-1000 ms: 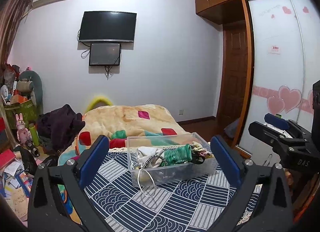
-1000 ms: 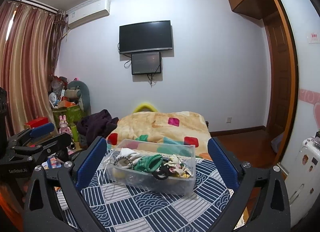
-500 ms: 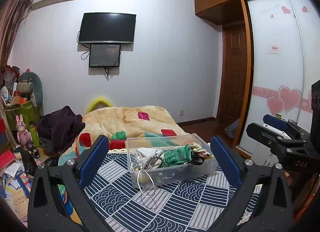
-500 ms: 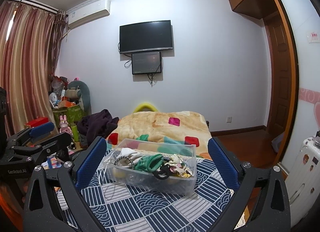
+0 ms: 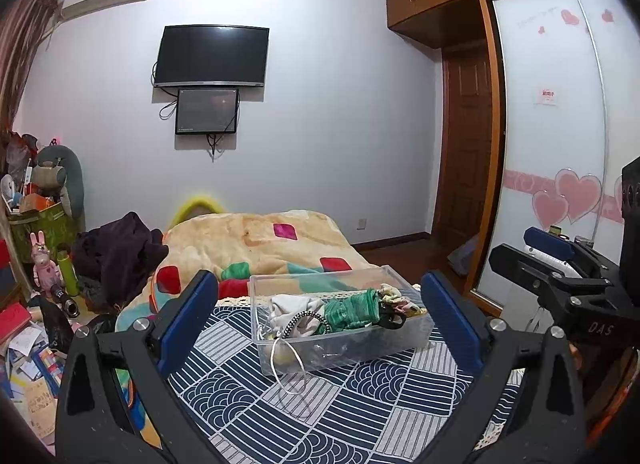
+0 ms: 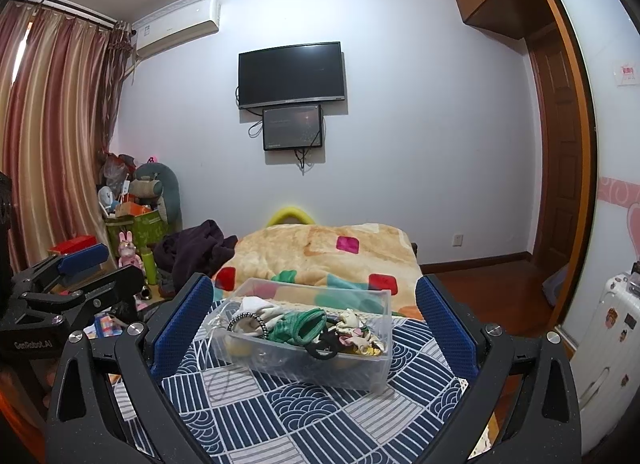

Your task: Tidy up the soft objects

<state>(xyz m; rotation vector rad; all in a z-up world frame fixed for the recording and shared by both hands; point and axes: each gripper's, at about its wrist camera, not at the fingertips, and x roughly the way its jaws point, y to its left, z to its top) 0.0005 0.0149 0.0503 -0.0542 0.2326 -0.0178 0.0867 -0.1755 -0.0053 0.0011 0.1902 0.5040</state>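
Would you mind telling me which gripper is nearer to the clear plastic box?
Hard to separate. The left gripper and right gripper both hang open, short of the clear plastic box, touching nothing.

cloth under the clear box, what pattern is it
Navy and white patchwork of wave scallops and stripes on the cloth beneath the clear box; the right wrist view shows it best.

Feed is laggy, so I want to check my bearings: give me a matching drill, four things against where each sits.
Things:
1 green scrunchie
2 white cord
3 bin
4 dark clothes

Places:
A on the patterned cloth
B heaped left of the blanket
C in the bin's middle
D hanging over the bin's front wall

Pairs: 1-C, 2-D, 3-A, 4-B
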